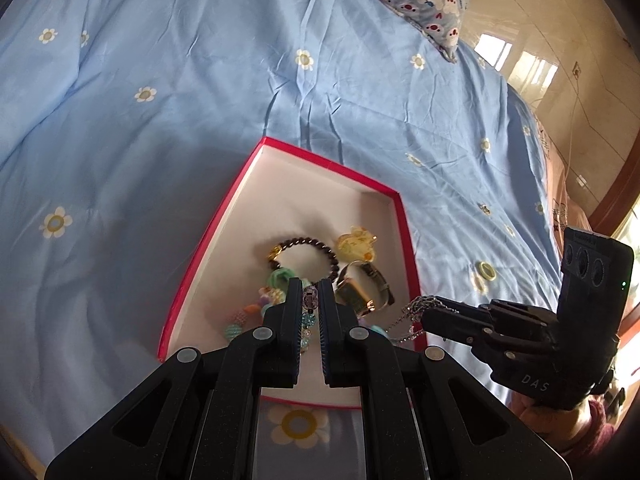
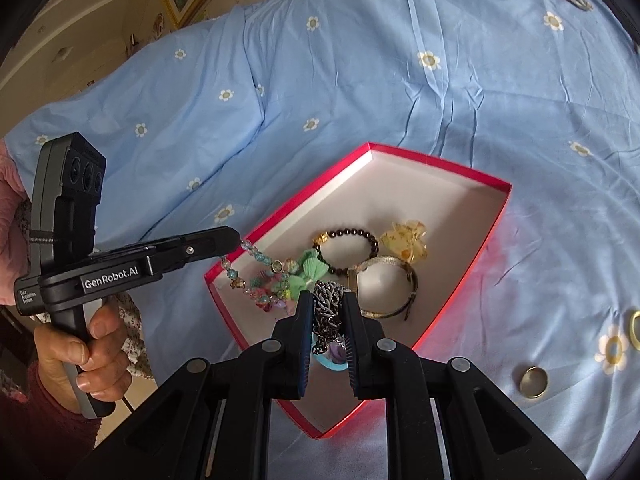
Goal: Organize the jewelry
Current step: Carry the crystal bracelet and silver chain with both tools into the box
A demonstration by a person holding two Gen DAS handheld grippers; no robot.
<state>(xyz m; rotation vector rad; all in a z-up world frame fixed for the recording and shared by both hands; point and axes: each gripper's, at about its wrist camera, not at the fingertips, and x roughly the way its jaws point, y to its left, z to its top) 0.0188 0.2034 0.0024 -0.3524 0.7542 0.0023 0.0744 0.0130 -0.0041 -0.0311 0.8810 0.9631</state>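
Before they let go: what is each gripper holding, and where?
Left gripper pinches the bead string near one end; right gripper clamps the metal chain in a bunch.

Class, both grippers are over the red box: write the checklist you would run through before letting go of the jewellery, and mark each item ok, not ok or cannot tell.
1. Left gripper shut on the clear-and-blue beaded strand: ok.
2. Right gripper shut on the silver metal chain: ok.
3. Shallow red cardboard box with white lining open, with bare floor at its far end: ok.
4. Both pieces hang fully inside the box walls: cannot tell.
5. Dark round-bead bracelet, yellow resin charm and gold mesh-band watch already inside: ok.
6. All jewellery collected: not ok; two gold rings lie on the blue flowered bedsheet.
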